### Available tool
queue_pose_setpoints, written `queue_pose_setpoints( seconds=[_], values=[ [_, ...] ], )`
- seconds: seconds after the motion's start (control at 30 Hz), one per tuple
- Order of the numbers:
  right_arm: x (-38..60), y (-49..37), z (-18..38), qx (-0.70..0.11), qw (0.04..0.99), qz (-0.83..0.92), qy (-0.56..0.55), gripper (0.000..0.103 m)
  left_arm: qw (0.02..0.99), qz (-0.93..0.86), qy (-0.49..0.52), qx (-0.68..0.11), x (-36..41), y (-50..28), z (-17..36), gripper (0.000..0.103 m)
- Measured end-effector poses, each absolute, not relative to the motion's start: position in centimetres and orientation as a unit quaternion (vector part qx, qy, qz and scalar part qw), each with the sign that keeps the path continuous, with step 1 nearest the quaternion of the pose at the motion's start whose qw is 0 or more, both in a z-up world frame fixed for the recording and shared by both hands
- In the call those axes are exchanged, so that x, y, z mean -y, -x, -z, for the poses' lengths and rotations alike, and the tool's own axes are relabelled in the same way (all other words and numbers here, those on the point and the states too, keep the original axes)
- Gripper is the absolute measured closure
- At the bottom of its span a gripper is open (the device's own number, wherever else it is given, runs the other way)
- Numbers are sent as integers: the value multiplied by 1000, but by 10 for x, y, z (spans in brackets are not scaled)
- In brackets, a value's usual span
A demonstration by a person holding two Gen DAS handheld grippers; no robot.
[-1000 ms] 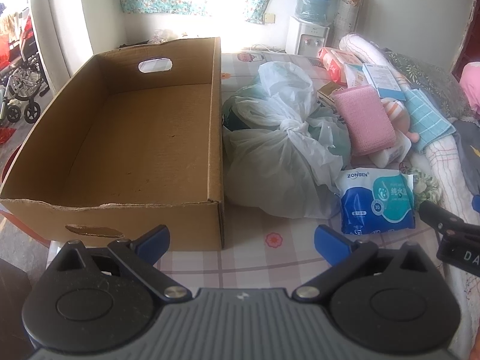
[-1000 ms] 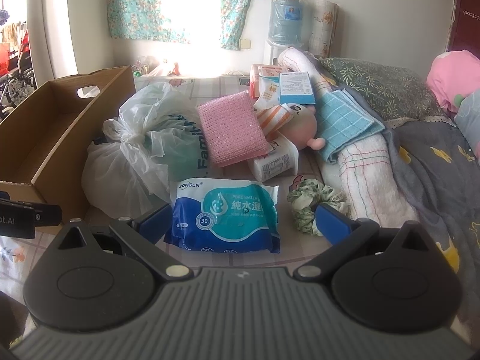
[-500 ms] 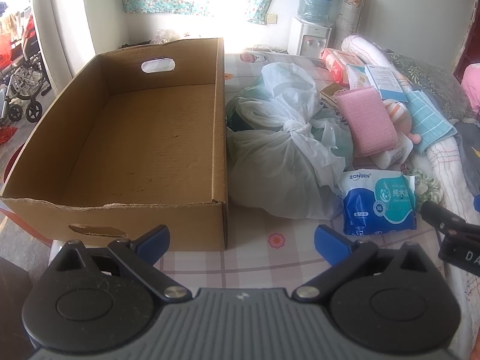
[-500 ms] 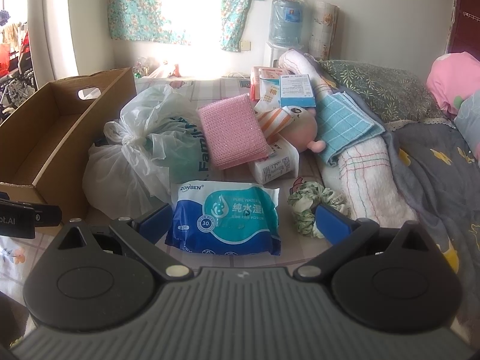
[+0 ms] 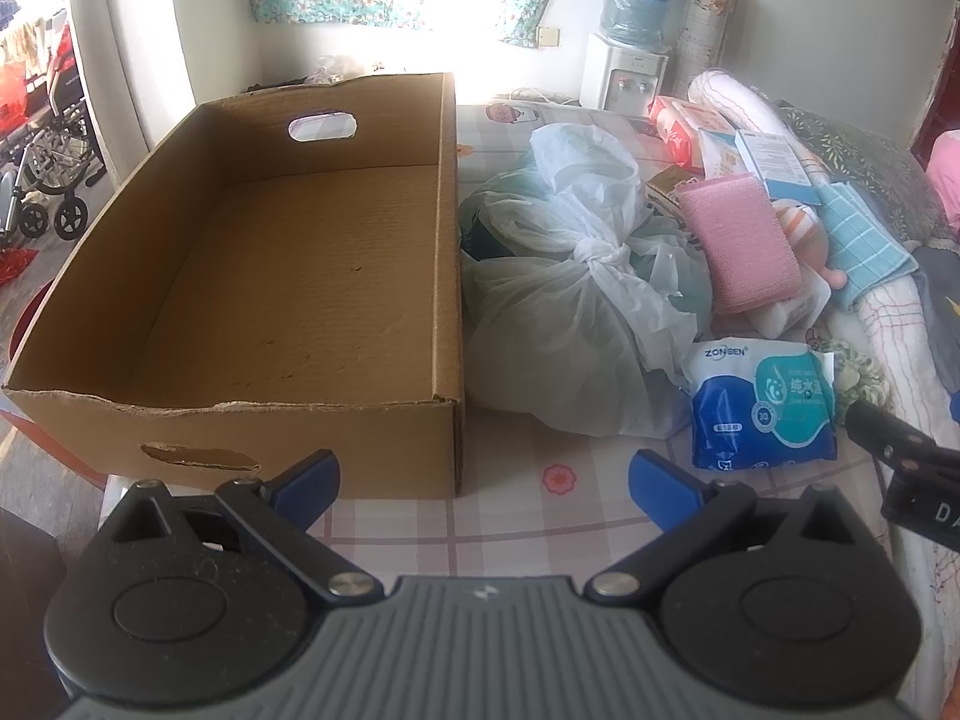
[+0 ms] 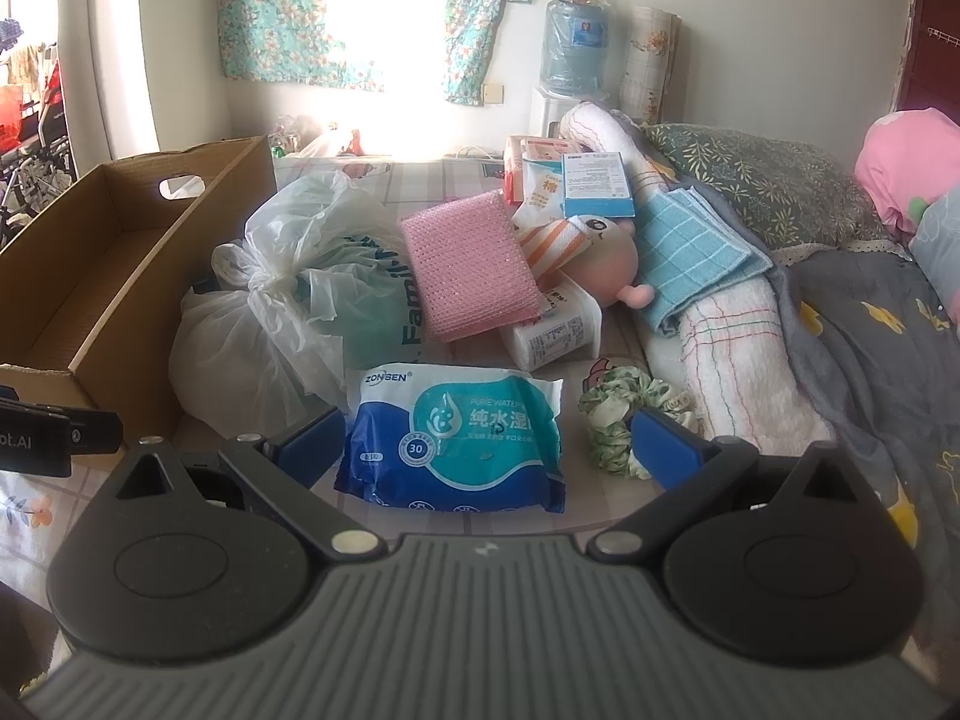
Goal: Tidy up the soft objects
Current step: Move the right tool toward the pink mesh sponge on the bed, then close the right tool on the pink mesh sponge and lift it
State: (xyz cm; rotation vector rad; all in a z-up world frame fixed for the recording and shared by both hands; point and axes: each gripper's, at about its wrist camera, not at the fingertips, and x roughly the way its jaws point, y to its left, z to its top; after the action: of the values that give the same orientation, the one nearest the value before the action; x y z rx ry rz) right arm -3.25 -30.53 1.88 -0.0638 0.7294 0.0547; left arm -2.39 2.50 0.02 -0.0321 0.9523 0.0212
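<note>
An empty cardboard box (image 5: 288, 276) (image 6: 90, 276) stands on the bed at the left. Beside it lies a knotted white plastic bag (image 5: 576, 294) (image 6: 282, 300). A blue wet-wipes pack (image 5: 762, 408) (image 6: 462, 432) lies in front of the bag. My right gripper (image 6: 486, 444) is open, its blue fingertips either side of the pack's near end. My left gripper (image 5: 483, 477) is open and empty, in front of the box's near right corner. Behind are a pink sponge cloth (image 6: 468, 264) (image 5: 738, 246), a doll (image 6: 600, 252), a blue cloth (image 6: 690, 252) and a green scrunchie (image 6: 624, 414).
Small cartons (image 6: 570, 180) and a white packet (image 6: 552, 330) lie among the pile. A rolled white towel (image 6: 738, 348), a grey quilt (image 6: 870, 372) and pillows fill the right. A water dispenser (image 5: 630, 30) stands by the far wall. A wheelchair (image 5: 42, 168) is at the left.
Both views have shifted only slightly; the right gripper has edged a little closer to the wet-wipes pack. Both grippers stay open and nothing on the bed has moved.
</note>
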Motion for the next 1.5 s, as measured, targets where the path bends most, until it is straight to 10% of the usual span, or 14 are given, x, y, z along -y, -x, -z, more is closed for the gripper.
queue_pose_setpoints(
  seconds=[0.97, 1.23, 1.37, 1.5],
  values=[
    [416, -75, -16, -291, 938, -135, -133, 2, 922, 188, -58, -334, 91, -58, -11, 2],
    [407, -130, 6, -314, 912, -213, -157, 28, 906, 230, -34, -355, 115, -103, 14, 25],
    [402, -151, 19, -334, 897, -237, -166, 52, 897, 228, -25, -377, 119, -121, 22, 25],
    [400, -165, 28, -348, 889, -246, -170, 56, 883, 222, -3, -413, 117, -142, 33, 27]
  ],
)
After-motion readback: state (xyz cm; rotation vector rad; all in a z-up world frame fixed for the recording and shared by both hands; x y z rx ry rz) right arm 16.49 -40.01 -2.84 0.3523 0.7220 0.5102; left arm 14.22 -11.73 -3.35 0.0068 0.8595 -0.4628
